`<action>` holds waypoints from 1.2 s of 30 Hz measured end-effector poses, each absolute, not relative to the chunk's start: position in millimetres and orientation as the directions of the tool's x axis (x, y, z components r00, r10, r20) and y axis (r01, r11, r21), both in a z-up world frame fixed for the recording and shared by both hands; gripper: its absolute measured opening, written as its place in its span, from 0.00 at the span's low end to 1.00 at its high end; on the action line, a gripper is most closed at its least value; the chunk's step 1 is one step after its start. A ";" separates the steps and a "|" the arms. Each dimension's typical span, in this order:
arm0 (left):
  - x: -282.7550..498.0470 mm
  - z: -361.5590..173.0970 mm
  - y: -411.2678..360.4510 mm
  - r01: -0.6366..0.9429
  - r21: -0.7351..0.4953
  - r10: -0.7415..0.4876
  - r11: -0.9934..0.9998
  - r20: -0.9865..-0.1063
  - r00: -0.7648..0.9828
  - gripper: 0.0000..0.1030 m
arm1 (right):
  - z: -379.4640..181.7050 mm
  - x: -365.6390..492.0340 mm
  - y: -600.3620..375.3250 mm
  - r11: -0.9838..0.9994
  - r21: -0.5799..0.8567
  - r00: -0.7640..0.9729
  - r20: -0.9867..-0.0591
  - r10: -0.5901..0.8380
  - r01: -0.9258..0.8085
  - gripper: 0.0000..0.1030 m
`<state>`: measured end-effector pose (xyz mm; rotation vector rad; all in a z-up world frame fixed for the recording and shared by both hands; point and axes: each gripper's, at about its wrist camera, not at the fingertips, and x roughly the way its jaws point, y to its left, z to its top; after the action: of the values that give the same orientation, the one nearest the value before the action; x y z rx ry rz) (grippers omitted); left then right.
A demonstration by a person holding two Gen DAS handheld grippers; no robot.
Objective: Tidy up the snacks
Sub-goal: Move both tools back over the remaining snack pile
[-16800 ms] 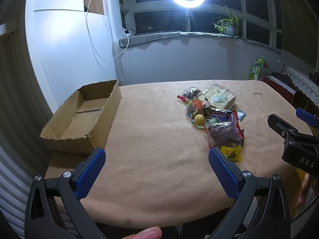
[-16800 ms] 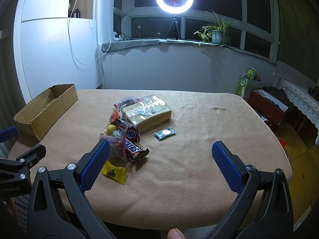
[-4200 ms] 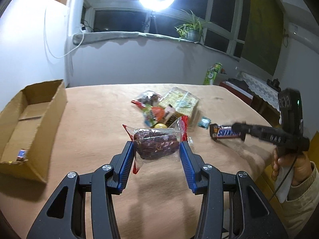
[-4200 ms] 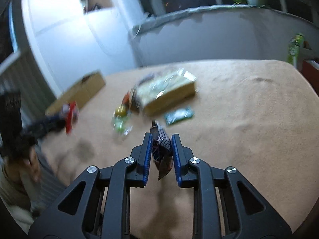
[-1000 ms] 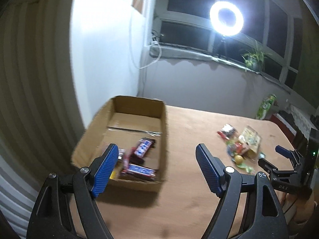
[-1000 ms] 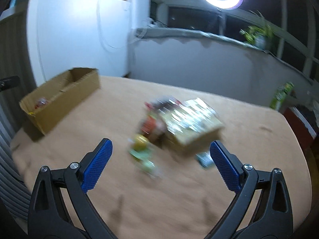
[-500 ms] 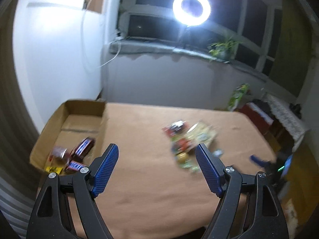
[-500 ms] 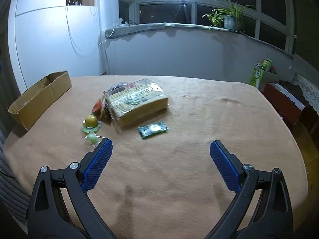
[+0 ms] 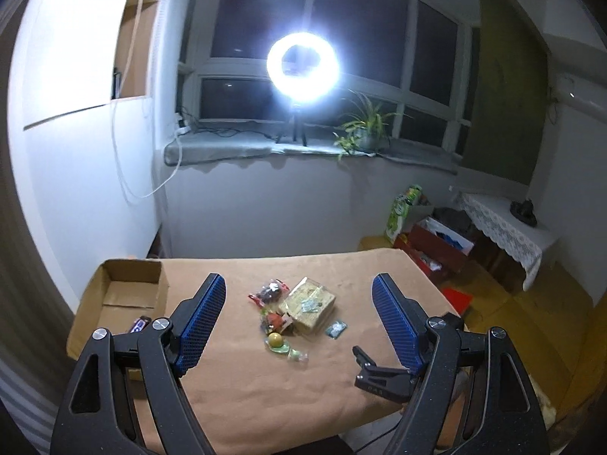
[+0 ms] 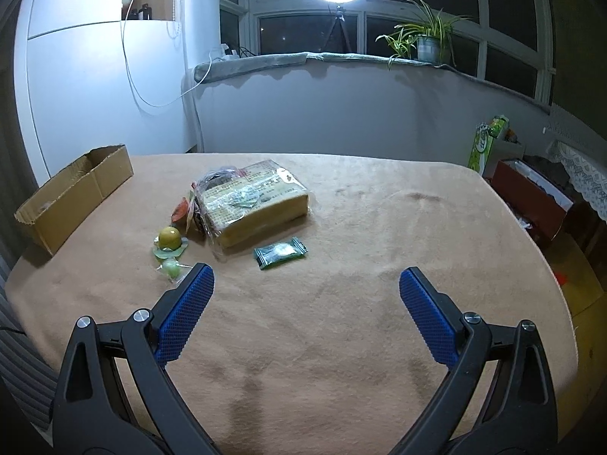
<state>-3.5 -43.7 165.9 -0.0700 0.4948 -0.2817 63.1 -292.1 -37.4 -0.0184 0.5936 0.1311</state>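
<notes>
A pile of snacks lies mid-table: a large yellow cracker pack [image 10: 254,204], a green wrapped candy [image 10: 280,252], a yellow ball sweet [image 10: 169,237], a small clear-wrapped green sweet [image 10: 171,268] and a dark bag [image 9: 271,290]. A cardboard box [image 9: 114,303] stands at the left edge with a Snickers bar [image 9: 138,325] inside; it also shows in the right wrist view [image 10: 76,193]. My left gripper [image 9: 299,322] is open and empty, high above the table. My right gripper [image 10: 303,311] is open and empty, over the near table; it also shows in the left wrist view [image 9: 364,364].
The table [image 10: 341,303] has a tan cloth. A ring light [image 9: 302,66] and a potted plant [image 10: 425,38] stand on the window sill behind. A red box [image 10: 531,197] and a lace-covered side table [image 9: 504,223] are on the right.
The left gripper has risen and tilted back, so the table looks farther and lower. The right gripper has hardly moved. Both stay open and empty.
</notes>
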 end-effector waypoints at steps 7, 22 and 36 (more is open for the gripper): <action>-17.2 167.5 -39.9 0.235 -0.091 -0.252 0.968 -0.408 0.877 0.77 | -38.2 65.7 -293.4 0.993 0.022 0.816 -0.567 0.110 -0.119 0.97; 73.8 15.9 -30.9 0.093 0.025 -0.059 0.995 -0.609 0.791 0.82 | -41.9 82.2 -294.3 0.991 0.019 0.799 -0.589 0.119 -0.133 0.97; 106.0 -59.3 -47.6 0.093 0.032 -0.046 0.995 -0.681 0.731 0.82 | -54.4 113.1 -286.7 0.974 -0.028 0.757 -0.634 0.155 -0.224 0.97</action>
<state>106.0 -47.6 -59.3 0.0650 0.7479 -0.0766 113.1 -286.7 -54.4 -0.1046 0.6810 0.2068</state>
